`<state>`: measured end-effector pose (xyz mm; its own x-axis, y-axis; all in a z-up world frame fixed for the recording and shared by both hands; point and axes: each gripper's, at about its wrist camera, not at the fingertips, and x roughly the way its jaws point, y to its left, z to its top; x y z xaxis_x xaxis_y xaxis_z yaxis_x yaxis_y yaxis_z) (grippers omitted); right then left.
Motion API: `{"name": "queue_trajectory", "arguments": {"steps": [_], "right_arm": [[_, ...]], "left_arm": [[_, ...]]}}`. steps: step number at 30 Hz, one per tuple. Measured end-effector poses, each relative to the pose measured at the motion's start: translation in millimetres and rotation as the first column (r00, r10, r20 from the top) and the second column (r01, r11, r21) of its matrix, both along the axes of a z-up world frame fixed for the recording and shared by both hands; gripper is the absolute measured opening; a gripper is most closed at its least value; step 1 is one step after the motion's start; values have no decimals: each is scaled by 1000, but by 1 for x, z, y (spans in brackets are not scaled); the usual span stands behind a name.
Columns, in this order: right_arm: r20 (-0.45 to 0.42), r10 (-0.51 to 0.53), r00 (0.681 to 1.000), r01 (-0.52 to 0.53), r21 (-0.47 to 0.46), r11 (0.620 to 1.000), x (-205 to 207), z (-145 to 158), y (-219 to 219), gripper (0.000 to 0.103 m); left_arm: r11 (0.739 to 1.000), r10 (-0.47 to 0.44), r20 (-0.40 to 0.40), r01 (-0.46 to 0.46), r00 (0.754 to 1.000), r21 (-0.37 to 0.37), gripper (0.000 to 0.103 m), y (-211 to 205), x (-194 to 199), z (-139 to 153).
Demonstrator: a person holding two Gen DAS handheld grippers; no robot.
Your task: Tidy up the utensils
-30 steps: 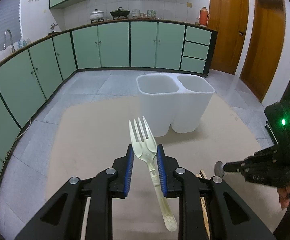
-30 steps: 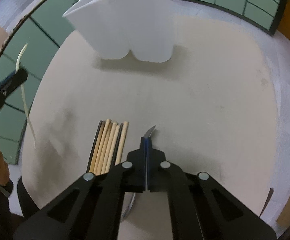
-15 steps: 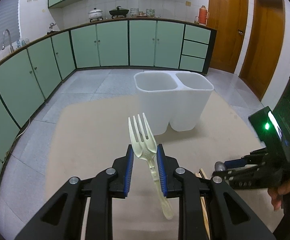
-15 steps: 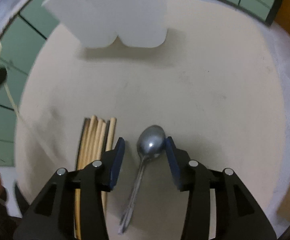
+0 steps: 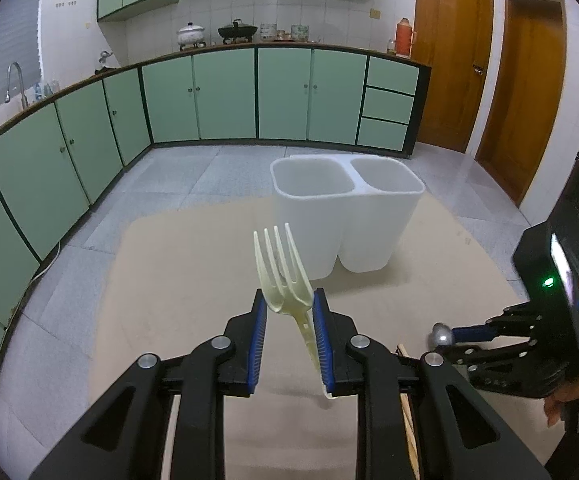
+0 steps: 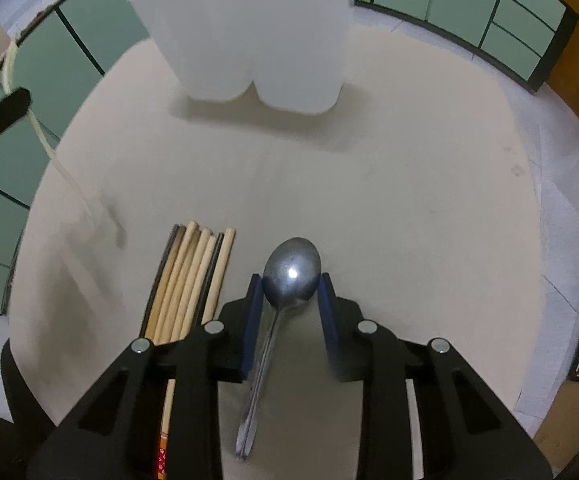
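Up front, the left tool (image 5: 287,306) grips a pale plastic fork (image 5: 283,276) at the neck between its blue pads, closed onto it; the tines stand upward and the handle slants down toward the right pad, clear of the worktop (image 5: 185,280). Beyond the fork, a white two-compartment holder (image 5: 345,216) stands upright on the beige worktop, and both of its compartments look bare from this angle. Over on the right, the right tool (image 6: 291,282) sits partly open around a metal spoon (image 6: 291,270), whose bowl lies between the blue pads while its handle runs back under the tool body; whether the pads touch the bowl or the spoon rests on the worktop cannot be told. Just beside the spoon, on its left, a bundle of wooden chopsticks (image 6: 191,276) lies flat on the worktop, their tips pointing toward the holder, which stands well apart from them.
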<state>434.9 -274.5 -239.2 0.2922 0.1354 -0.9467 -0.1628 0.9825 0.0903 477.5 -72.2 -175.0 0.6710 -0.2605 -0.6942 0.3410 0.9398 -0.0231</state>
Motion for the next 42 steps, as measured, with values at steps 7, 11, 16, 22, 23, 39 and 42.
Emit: {"name": "queue_trajectory", "arguments": {"steps": [7,11,16,22,23,39,42], "right_arm": [[115,-4,993,1,19,1000,-25,46,-13,26],[200,-12,980,7,25,1000,-32,73,-18,26],[290,-18,957,6,43,999,-32,99,-22,26],[337,-16,942,-4,59,998,-21,125,-16,26],[341,-15,940,-7,63,998,-15,132,-16,26],[489,-73,869,61,40,997,103,200,-25,26],[446,-73,892,67,30,997,112,164,-27,27]], "left_arm": [[1000,0,24,0,1000,-8,23,-1,3,13],[1000,-2,45,2,999,-10,23,-4,6,22],[1000,1,65,1,998,-23,23,-4,10,32],[999,-6,86,9,996,-34,23,-8,25,49],[999,-8,97,11,995,-36,23,-10,30,56],[997,69,193,-63,979,-34,23,-36,126,80],[998,57,149,-56,987,-12,23,-40,130,51]]}}
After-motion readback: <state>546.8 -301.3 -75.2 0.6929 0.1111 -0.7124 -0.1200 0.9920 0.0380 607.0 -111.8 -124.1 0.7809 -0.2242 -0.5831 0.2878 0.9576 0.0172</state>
